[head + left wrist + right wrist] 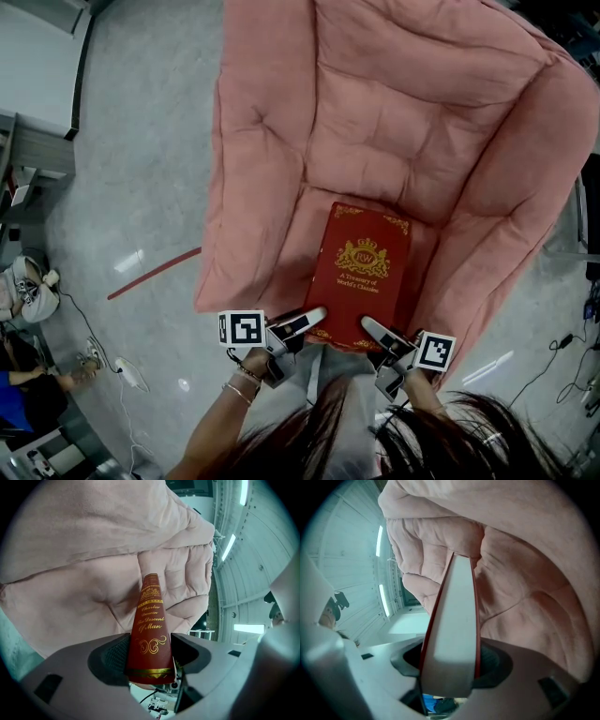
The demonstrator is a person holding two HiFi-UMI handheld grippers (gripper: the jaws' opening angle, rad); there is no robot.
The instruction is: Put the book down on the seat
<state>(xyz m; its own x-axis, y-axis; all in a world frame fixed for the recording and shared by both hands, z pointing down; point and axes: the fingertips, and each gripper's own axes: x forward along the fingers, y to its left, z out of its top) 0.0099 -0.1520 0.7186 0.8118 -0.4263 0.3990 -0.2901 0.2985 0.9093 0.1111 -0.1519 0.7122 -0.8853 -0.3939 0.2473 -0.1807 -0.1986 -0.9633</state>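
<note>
**Spotter A:** Your left tool [309,319] is pinching the book [361,277] by its spine at the near corner. Your right tool [373,330] is clamped across the white page edge at the other near corner. The book is cover up over the front of the pink seat [375,178].

**Spotter B:** So all your hold is along one short end. I'd judge the far end wants to droop. If you let go while it is off the cushion, it could drop and slide.

**Spotter A:** The near end also sits by the seat's front lip. Release one tool ahead of the other and the book may twist and slip toward the floor [141,187]. The padding looks soft and dished, so the book may not settle level.

**Spotter B:** You can't tell whether the far end already touches the cushion. The head view looks almost straight down, and the left gripper view and right gripper view show only the book's edge against the padding.

**Spotter A:** In the head view each tool's lower jaw is under the cover, and your hair [422,436] cuts across your right arm.
</note>
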